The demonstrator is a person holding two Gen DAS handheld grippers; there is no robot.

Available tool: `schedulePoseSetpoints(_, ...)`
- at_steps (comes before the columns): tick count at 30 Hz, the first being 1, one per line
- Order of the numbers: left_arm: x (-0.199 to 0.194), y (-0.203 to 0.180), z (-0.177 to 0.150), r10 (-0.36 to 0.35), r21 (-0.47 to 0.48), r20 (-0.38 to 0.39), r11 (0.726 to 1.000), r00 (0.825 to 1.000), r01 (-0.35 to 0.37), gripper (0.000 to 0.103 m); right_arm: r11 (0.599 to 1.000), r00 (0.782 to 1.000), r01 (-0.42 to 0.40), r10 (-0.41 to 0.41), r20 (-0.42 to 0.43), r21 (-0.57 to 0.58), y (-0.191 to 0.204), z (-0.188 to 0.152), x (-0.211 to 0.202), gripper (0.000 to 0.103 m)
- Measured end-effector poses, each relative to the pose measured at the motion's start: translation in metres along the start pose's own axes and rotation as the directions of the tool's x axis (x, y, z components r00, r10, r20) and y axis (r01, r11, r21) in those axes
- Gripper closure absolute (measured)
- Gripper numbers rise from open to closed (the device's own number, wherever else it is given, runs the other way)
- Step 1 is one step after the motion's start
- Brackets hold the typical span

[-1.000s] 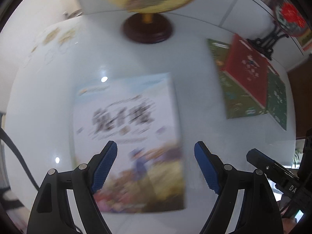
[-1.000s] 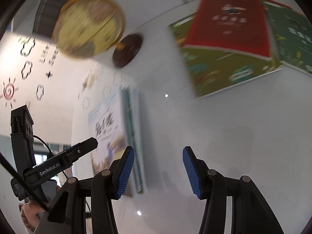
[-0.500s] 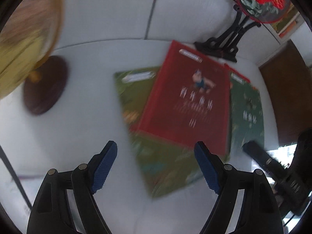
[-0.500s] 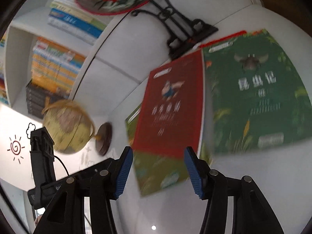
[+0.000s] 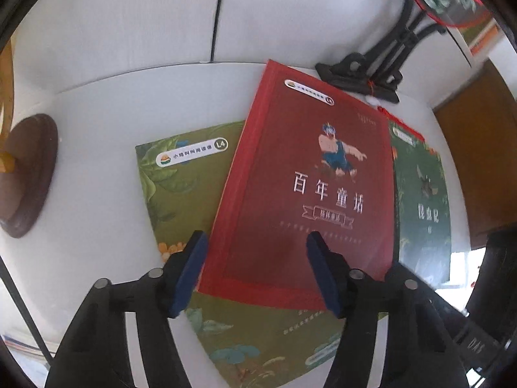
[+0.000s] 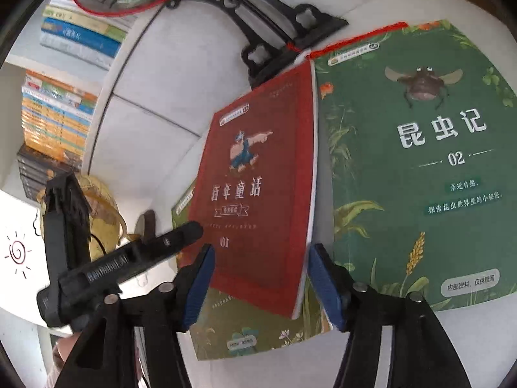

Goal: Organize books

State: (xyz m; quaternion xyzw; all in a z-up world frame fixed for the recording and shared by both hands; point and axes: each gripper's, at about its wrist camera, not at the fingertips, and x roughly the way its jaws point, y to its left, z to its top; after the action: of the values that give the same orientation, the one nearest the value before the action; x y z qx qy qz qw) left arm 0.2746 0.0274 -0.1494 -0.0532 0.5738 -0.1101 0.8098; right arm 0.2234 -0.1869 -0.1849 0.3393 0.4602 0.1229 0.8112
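Red book (image 5: 307, 194) lies on top of an olive-green book (image 5: 181, 177), askew, its right edge over a dark-green book (image 6: 420, 161). All three sit flat on the white table (image 5: 97, 226), near the black fan stand (image 5: 365, 71).

Left claw (image 5: 255, 271) hovers over the red book's near-left corner, jaws closing, nothing pinched yet as far as I can tell. Right claw (image 6: 258, 278) straddles the red book's near edge, jaws opening, pads clear of the cover.

Progress, my read: early. The pile is loose and misaligned, none of these three is squared up or shelved. Shelf books (image 6: 55, 110) at the back are already stacked. Likely next: grab the red book. Left to do: all three.
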Motion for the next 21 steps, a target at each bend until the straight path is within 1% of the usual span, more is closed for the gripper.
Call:
schedulePoseSetpoints(4, -0.006, -0.002, -0.01, 0.0, 0.008, -0.014, 1.0, 1.0, 0.0, 0.044, 0.999, 0.999, 0.032, -0.033, -0.021, -0.043, 0.004, -0.001, -0.002, 0.039)
schedulePoseSetpoints(8, -0.014, -0.006, -0.037, 0.016, 0.005, -0.036, 1.0, 0.999, -0.016, 0.044, 1.0, 0.998, 0.014, -0.014, -0.065, 0.001, -0.003, -0.006, -0.009, 0.039)
schedulePoseSetpoints(11, -0.023, -0.008, -0.069, 0.012, -0.001, -0.058, 1.0, 0.998, -0.012, 0.044, 1.0, 0.994, 0.025, -0.027, -0.103, -0.019, -0.004, -0.016, -0.017, 0.039)
schedulePoseSetpoints(13, -0.029, -0.011, -0.095, -0.004, -0.01, -0.074, 1.0, 0.997, 0.004, 0.044, 0.999, 0.991, 0.031, -0.036, -0.128, -0.041, -0.004, -0.025, -0.024, 0.039)
schedulePoseSetpoints(18, -0.046, -0.014, -0.156, -0.031, -0.027, -0.109, 0.999, 0.994, 0.029, 0.044, 0.998, 0.979, 0.035, -0.043, -0.201, -0.044, -0.015, -0.061, -0.046, 0.039)
schedulePoseSetpoints(21, -0.048, -0.01, -0.178, -0.037, -0.04, -0.124, 0.999, 0.992, 0.032, 0.044, 0.997, 0.967, 0.022, -0.041, -0.253, -0.076, -0.018, -0.087, -0.059, 0.039)
